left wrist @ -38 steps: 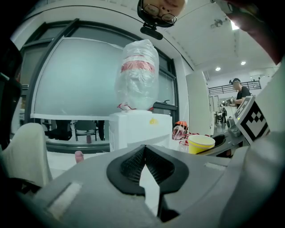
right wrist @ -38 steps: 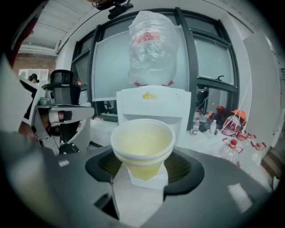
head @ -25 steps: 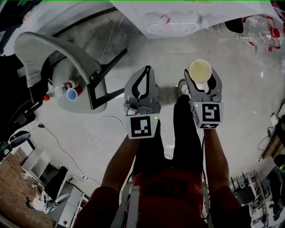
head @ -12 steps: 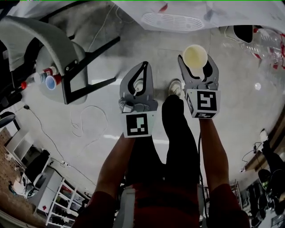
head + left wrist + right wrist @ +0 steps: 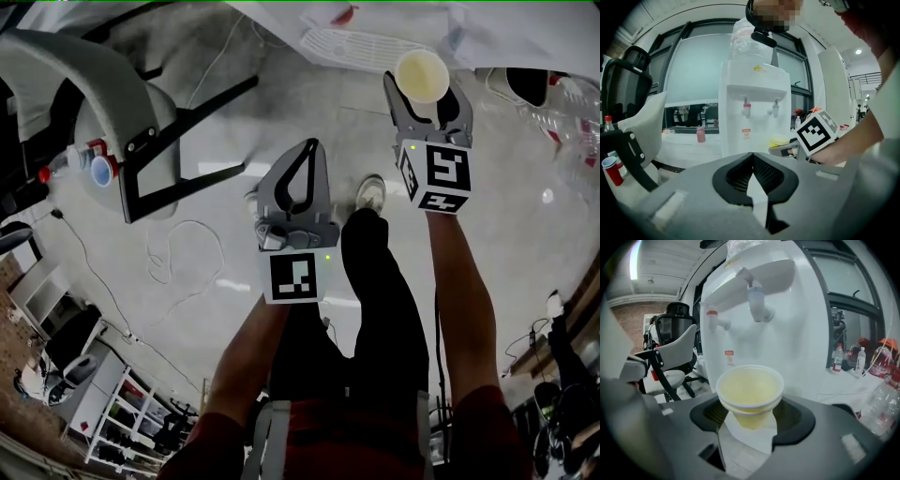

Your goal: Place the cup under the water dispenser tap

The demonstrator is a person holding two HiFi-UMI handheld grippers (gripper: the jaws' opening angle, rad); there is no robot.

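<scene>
A pale yellow paper cup (image 5: 421,75) stands upright between the jaws of my right gripper (image 5: 425,86), which is shut on its lower wall. In the right gripper view the cup (image 5: 749,390) is empty and sits just in front of the white water dispenser (image 5: 797,333), below and short of its blue tap (image 5: 757,298) and red tap (image 5: 715,319). My left gripper (image 5: 307,150) hangs back and to the left, shut with nothing in it. From the left gripper (image 5: 752,155) view, the dispenser (image 5: 754,122) stands ahead, with the cup (image 5: 779,139) at its right.
A grey office chair (image 5: 94,84) stands to the left, with a red cup and bottles (image 5: 94,169) on its seat. A thin cable (image 5: 178,253) loops across the floor. Clear plastic bottles (image 5: 562,103) lie at the right, near the dispenser's slatted white ledge (image 5: 366,42).
My right gripper has carried the cup forward towards the dispenser, now well ahead of the left gripper. The left gripper stays shut and has hardly shifted in view.
</scene>
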